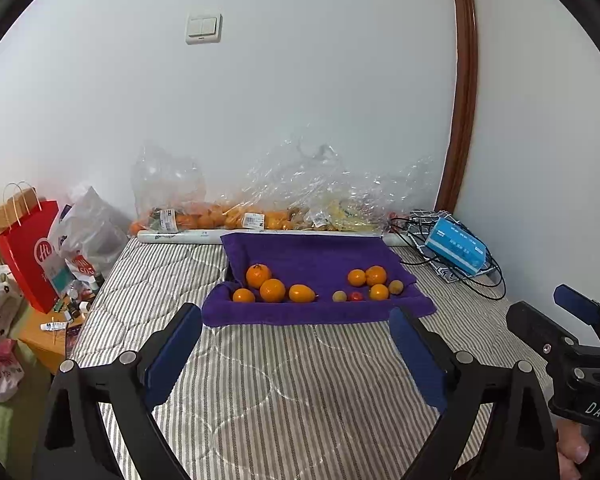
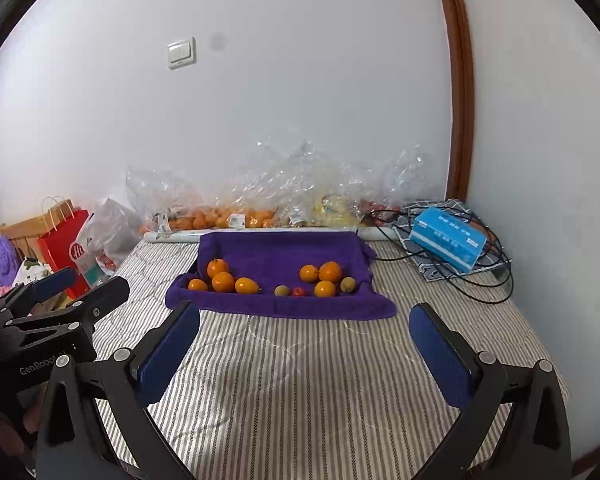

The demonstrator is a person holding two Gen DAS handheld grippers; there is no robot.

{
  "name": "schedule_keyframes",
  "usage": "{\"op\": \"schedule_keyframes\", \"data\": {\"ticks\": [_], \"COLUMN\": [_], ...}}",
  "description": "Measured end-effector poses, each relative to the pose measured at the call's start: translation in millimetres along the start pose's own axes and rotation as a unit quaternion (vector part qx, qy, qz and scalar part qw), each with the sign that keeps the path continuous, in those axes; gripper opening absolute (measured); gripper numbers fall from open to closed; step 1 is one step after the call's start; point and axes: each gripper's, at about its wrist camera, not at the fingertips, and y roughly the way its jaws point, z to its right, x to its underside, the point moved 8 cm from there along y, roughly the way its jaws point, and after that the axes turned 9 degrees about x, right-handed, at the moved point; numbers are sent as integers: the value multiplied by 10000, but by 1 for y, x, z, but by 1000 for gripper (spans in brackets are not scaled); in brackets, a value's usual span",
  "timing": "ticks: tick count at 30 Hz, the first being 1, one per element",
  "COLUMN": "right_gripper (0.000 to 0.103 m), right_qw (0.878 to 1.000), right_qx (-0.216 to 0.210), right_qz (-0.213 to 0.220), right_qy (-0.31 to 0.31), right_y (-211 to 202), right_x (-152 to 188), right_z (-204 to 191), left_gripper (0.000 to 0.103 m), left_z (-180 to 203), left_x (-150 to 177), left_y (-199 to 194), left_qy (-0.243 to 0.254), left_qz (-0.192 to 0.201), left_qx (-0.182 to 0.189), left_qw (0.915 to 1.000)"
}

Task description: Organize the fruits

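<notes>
While both grippers hover over the striped bedcover (image 1: 260, 380), the left gripper (image 1: 296, 354) and right gripper (image 2: 304, 346) hold their fingers spread wide, empty. Well ahead of the fingertips, the fruits (image 1: 272, 290) lie in two clusters on a purple towel (image 1: 312, 254), untouched.

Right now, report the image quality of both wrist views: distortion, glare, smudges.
Left wrist view: strong fisheye bends the door frame into a curve, black corners; glare glints on the plastic bags; fruit on the purple towel is sharp. Right wrist view: same curvature; a faint dark smudge sits beside the light switch; even, soft light.
</notes>
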Motion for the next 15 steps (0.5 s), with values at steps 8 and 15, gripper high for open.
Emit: {"op": "schedule_keyframes", "data": {"ticks": [8, 15], "right_gripper": [103, 103], "right_qw": [9999, 9999], "right_qx": [8, 16], "right_qz": [53, 7], "right_qy": [102, 118], "right_y": [-6, -4], "right_x": [0, 3], "right_z": [9, 10], "left_gripper": [95, 95], "left_z": [3, -2], "left_x": [2, 4], "left_y": [-1, 3], "left_qy": [21, -1], "left_qz": [-41, -94], "left_qx": [-26, -82], "left_qw": [10000, 9999]}}
